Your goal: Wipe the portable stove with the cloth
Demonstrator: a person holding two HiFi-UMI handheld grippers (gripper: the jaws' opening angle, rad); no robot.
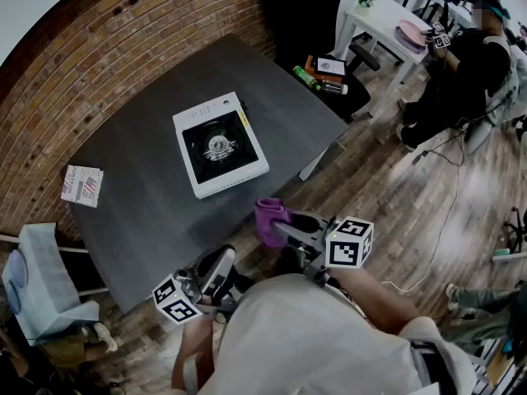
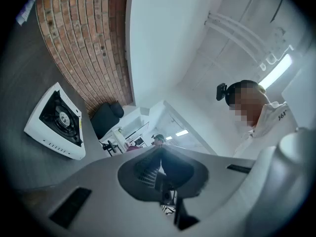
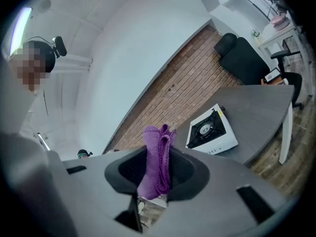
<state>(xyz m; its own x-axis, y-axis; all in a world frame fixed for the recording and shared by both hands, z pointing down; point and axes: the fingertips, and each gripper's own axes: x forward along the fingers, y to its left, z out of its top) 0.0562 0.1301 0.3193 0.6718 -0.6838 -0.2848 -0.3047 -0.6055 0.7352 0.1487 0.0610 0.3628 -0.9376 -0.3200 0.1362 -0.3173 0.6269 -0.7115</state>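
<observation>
The right gripper (image 1: 286, 227) pinched the purple cloth (image 1: 268, 216), which looked soft and limp, at the table's (image 1: 148, 212) near edge, well apart from the rigid stove (image 1: 220, 144) mid-table, while the left gripper (image 1: 216, 271) was pressed together, empty.

A dark grey bench (image 1: 140, 196) stands with its far-left side along a red brick wall (image 1: 90, 56). Above the brick is a plain white wall (image 2: 163, 43). A wood-plank floor (image 1: 395, 204) spreads out to the bench's right. Past the bench's far corner sits a black office chair (image 1: 300, 11), and beyond that a small white table (image 1: 379, 19). By the bench's near-left corner is a seat draped in pale blue fabric (image 1: 37, 282). A strip light (image 2: 276, 70) glows overhead.
</observation>
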